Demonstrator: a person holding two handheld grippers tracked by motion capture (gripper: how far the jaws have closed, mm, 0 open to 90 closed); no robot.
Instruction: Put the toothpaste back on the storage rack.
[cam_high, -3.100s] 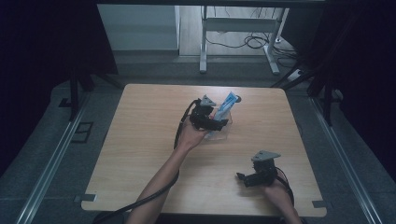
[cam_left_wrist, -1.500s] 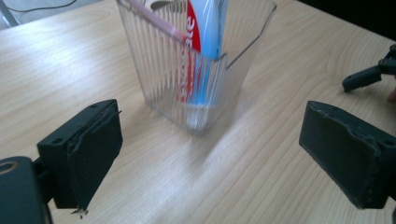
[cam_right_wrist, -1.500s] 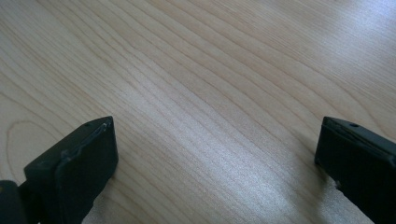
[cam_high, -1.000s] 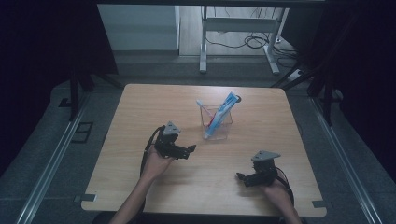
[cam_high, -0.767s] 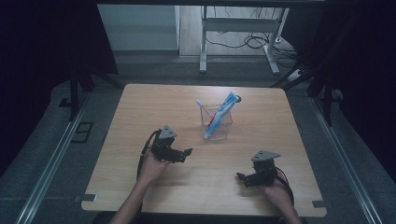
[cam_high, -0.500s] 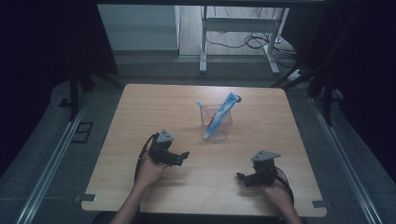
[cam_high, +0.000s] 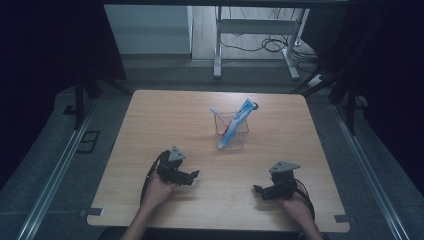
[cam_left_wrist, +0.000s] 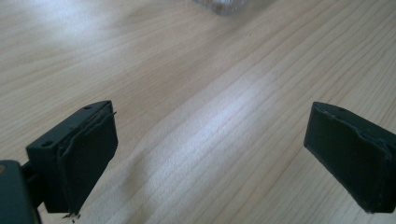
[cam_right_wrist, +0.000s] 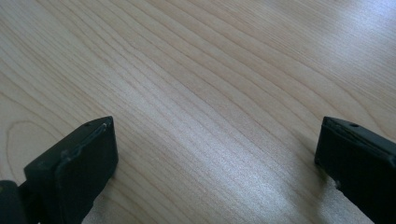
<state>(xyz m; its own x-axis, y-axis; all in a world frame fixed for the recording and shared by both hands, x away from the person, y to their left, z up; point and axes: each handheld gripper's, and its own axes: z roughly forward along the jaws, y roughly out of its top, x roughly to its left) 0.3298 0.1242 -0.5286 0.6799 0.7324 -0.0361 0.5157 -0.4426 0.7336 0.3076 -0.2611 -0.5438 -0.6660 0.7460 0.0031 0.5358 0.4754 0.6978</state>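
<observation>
Clear square plastic holder with blue toothpaste tube and toothbrush: upper centre of frame, on light wooden table. Left gripper lower left, right gripper lower right; both jaws spread, empty. Judgement: placement looks done; keep grippers low, well apart from holder, avoid tipping.

A light wooden desk with visible grain stands on a grey floor. Beyond its far edge a white metal frame rises, with dark cables coiled on the floor beside it. Dark curtains hang on both sides.
</observation>
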